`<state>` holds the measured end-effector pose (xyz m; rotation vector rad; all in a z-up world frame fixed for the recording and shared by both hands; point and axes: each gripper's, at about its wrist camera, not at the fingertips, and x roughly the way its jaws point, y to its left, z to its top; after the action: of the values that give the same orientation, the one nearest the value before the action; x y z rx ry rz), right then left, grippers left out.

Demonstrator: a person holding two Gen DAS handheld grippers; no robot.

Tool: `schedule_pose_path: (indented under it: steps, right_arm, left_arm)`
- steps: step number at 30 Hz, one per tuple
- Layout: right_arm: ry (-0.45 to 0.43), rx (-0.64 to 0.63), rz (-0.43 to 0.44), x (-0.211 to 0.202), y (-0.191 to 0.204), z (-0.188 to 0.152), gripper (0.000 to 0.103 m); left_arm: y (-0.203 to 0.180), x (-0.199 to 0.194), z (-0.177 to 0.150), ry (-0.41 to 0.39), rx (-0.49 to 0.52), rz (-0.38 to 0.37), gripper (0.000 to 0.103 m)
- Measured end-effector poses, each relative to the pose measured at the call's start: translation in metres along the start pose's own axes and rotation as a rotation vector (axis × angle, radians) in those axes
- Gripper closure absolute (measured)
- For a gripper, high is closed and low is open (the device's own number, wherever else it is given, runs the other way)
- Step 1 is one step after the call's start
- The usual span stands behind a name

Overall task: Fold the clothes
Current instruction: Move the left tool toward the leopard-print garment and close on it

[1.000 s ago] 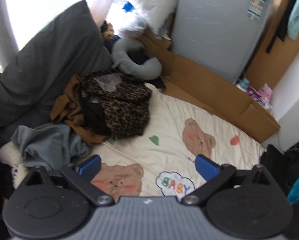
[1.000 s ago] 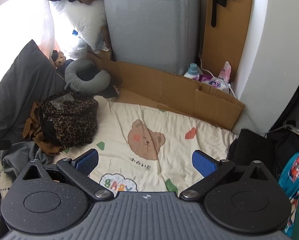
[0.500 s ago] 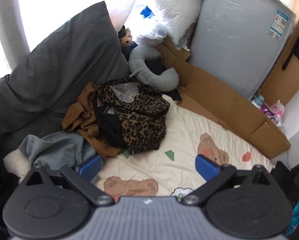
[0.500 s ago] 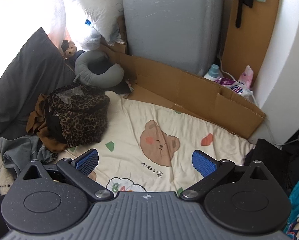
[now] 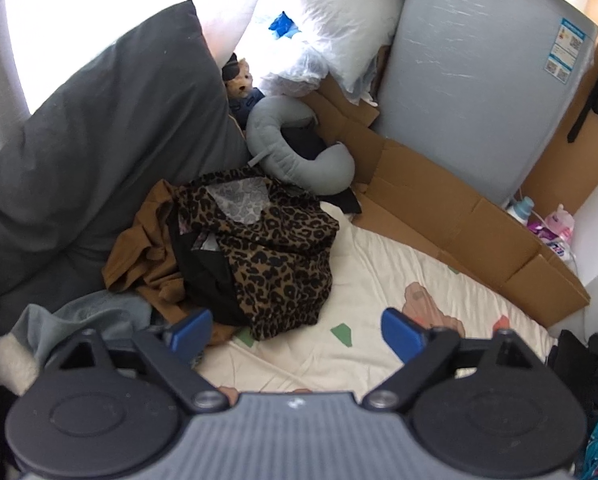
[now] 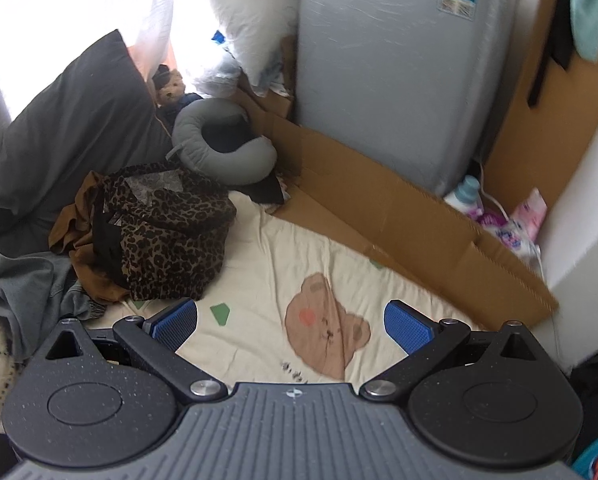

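Observation:
A heap of clothes lies at the left of a cream bear-print blanket (image 5: 399, 280) (image 6: 299, 256). On top sits a leopard-print garment (image 5: 275, 256) (image 6: 171, 232), with a brown garment (image 5: 143, 248) (image 6: 79, 220) under it and a grey-blue garment (image 5: 83, 316) (image 6: 27, 280) in front. My left gripper (image 5: 297, 330) hovers open just in front of the leopard piece, holding nothing. My right gripper (image 6: 293, 326) is open too, above the blanket's bear print and to the right of the heap.
A dark grey pillow (image 5: 99, 140) leans at the left. A grey neck pillow (image 5: 295, 148), a small teddy bear (image 5: 241, 80) and white pillows (image 5: 339, 20) lie behind the heap. Flattened cardboard (image 5: 459, 216) and a wrapped grey mattress (image 5: 479, 80) border the far side, with bottles (image 6: 495, 216) in the corner.
Both grippers have swung left and moved toward the clothes heap, which now sits larger and closer to the fingers. Their jaws have stayed open.

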<state>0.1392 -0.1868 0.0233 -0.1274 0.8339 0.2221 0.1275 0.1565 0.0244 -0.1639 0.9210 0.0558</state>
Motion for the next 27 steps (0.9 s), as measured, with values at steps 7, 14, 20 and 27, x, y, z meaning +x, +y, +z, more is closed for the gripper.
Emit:
schedule_pose_path:
  steps: [7, 14, 20, 27]
  right_arm:
    - [-0.03, -0.02, 0.073, 0.038, -0.012, 0.013, 0.001]
    - [-0.055, -0.031, 0.167, 0.079, -0.017, 0.016, 0.001]
    - [-0.076, -0.039, 0.25, 0.114, -0.021, 0.018, 0.001]
    - [-0.128, -0.02, 0.264, 0.167, -0.023, 0.007, 0.0]
  left_arm:
    - [0.006, 0.036, 0.01, -0.044, -0.048, -0.004, 0.024]
    - [0.002, 0.072, 0.024, -0.073, -0.024, -0.001, 0.027]
    - [0.002, 0.111, 0.037, -0.103, 0.017, -0.003, 0.027]
    - [0.002, 0.172, 0.055, -0.152, 0.118, 0.024, 0.027]
